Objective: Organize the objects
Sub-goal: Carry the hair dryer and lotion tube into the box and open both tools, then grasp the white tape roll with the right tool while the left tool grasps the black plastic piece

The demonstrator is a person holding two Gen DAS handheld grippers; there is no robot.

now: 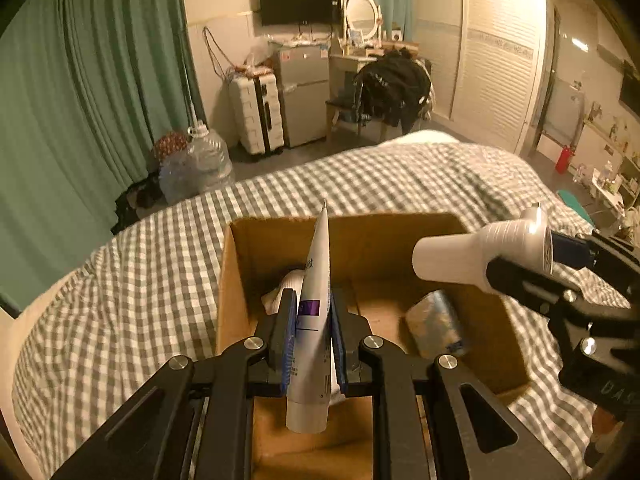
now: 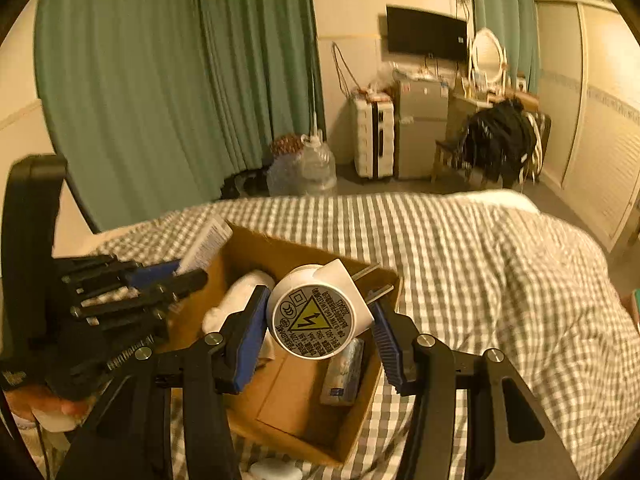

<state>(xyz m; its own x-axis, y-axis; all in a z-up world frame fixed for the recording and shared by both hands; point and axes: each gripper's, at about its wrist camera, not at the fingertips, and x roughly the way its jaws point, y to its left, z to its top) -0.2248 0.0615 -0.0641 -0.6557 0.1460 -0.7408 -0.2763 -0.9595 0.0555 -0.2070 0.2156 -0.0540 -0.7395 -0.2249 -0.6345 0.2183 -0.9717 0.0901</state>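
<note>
My left gripper (image 1: 314, 300) is shut on a white tube (image 1: 316, 248) with a purple label, its crimped end pointing up. It hangs over an open cardboard box (image 1: 380, 236) on the bed. My right gripper (image 2: 318, 300) is shut on a round white plug-in device (image 2: 314, 320) with a yellow warning label and two metal prongs, also above the box (image 2: 280, 252). In the left wrist view the right gripper (image 1: 532, 260) and the device (image 1: 452, 256) sit over the box's right side. In the right wrist view the left gripper (image 2: 188, 274) and the tube (image 2: 208, 244) are at the box's left edge.
Inside the box lie a white rolled object (image 2: 240, 300) and a tissue pack (image 2: 344, 372). The box rests on a grey checked bed cover (image 1: 160, 280). Beyond the bed stand water jugs (image 1: 208, 160), a suitcase (image 1: 256, 116) and a chair with black clothes (image 1: 392, 88). A green curtain (image 1: 88, 100) hangs left.
</note>
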